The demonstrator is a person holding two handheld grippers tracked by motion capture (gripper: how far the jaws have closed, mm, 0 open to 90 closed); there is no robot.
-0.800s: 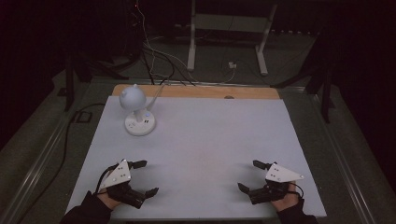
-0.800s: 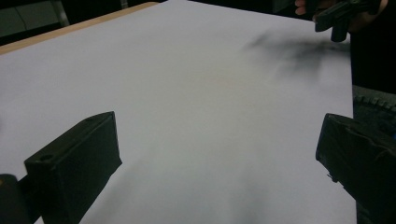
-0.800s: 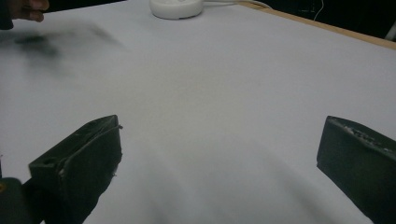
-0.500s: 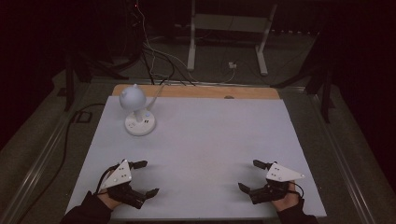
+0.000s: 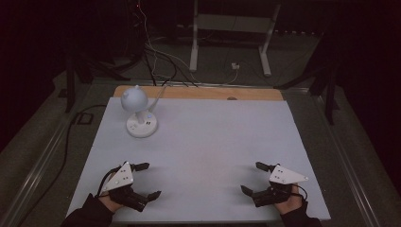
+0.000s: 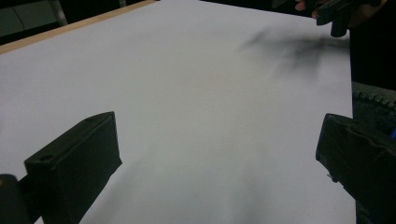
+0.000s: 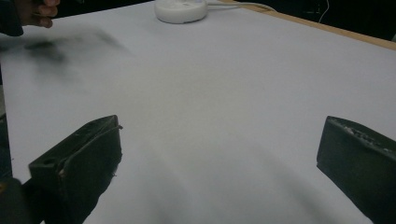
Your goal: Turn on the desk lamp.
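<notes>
A small white desk lamp (image 5: 138, 113) with a round head and a round base stands at the far left of the white table (image 5: 208, 142); its base (image 7: 180, 10) appears at the top of the right gripper view. My left gripper (image 5: 147, 180) rests near the table's front left edge, jaws wide open with nothing between them. My right gripper (image 5: 253, 178) sits near the front right edge, also open and empty. Both point toward the table's middle. In the left gripper view the right gripper (image 6: 337, 14) shows at the top right corner.
A wooden strip (image 5: 198, 92) runs along the table's far edge. The lamp's white cord (image 5: 158, 94) leads off the back. Beyond the table are cables (image 5: 156, 56) on the floor and a metal stand (image 5: 231, 42). Dark floor surrounds the table.
</notes>
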